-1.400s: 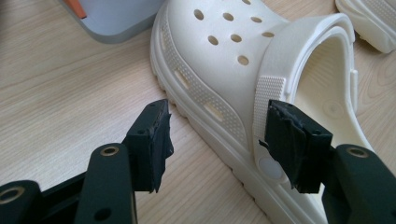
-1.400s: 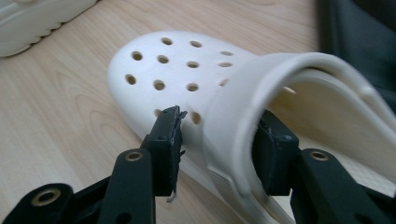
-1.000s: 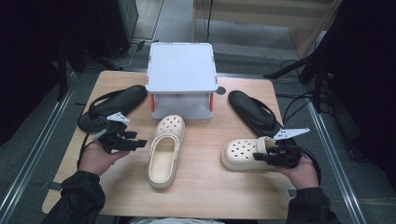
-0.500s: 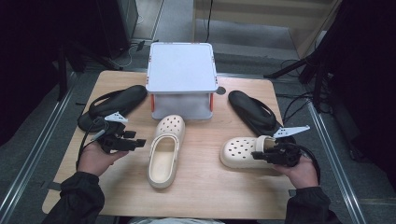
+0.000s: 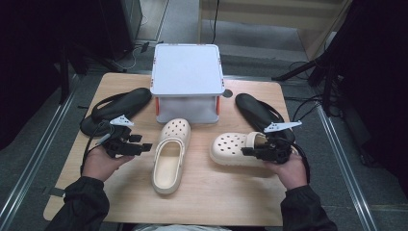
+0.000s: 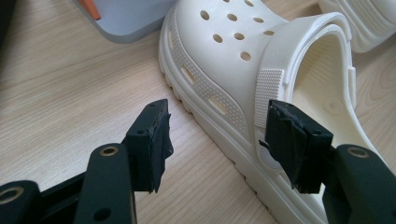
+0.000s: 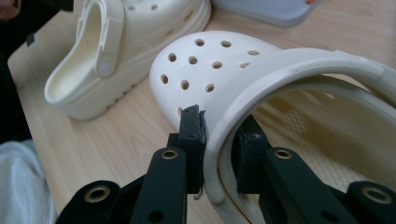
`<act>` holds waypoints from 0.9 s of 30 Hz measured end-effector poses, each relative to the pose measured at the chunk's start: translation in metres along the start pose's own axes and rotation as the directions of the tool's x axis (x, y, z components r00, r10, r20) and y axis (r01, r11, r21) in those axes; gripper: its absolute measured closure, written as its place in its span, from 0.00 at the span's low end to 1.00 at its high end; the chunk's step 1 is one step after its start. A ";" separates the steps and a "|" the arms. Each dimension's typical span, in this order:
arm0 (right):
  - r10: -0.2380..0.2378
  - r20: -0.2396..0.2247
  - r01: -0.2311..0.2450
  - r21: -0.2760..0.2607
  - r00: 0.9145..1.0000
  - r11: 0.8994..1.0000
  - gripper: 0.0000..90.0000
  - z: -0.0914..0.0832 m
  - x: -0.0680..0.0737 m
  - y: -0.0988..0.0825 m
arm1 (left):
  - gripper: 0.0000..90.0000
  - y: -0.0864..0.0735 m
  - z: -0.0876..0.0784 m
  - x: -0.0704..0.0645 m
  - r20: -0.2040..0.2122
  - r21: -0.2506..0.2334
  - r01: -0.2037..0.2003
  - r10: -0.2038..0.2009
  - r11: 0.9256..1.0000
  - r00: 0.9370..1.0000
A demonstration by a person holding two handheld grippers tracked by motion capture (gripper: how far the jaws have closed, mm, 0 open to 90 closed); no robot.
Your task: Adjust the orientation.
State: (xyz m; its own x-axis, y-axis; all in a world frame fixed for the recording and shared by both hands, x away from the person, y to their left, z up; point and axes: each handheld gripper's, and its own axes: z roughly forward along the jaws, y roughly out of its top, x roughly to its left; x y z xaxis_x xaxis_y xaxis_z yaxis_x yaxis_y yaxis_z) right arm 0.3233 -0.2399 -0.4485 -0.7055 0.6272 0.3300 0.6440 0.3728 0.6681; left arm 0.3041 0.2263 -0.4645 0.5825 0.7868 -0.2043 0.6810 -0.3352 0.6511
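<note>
While the right tool (image 7: 217, 149) pinches the right clog (image 5: 235, 149) by its heel strap, the left tool (image 6: 224, 144) gapes just beside the left clog (image 6: 233, 60).

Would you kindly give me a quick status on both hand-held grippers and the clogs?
Right hand-held gripper shut on right clog wall. Left hand-held gripper open beside left clog, not gripping. Nothing in the way.
</note>
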 end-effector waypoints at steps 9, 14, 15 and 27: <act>0.064 -0.006 -0.065 -0.027 0.998 0.998 0.86 0.031 0.006 0.026 | 0.46 0.002 0.003 -0.001 0.012 0.008 -0.011 0.011 1.000 1.000; 0.096 0.042 -0.095 -0.036 0.994 0.995 0.86 0.048 0.010 0.033 | 0.46 0.003 0.004 -0.001 0.014 0.006 -0.009 0.009 1.000 1.000; 0.104 0.053 -0.102 -0.040 0.993 0.994 0.86 0.051 0.010 0.034 | 0.46 0.003 0.004 -0.001 0.013 0.006 -0.010 0.010 1.000 1.000; 0.154 0.112 -0.149 -0.056 0.982 0.987 0.85 0.078 0.010 0.036 | 0.46 0.003 0.005 -0.001 0.016 0.005 -0.011 0.011 1.000 1.000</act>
State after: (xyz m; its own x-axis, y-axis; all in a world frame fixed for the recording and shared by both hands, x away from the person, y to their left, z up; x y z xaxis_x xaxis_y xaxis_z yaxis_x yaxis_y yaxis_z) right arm 0.3625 -0.1673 -0.4731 -0.5601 0.7499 0.3521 0.7241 0.2367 0.6478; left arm 0.3081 0.2218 -0.4660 0.5966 0.7749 -0.2089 0.6768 -0.3459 0.6499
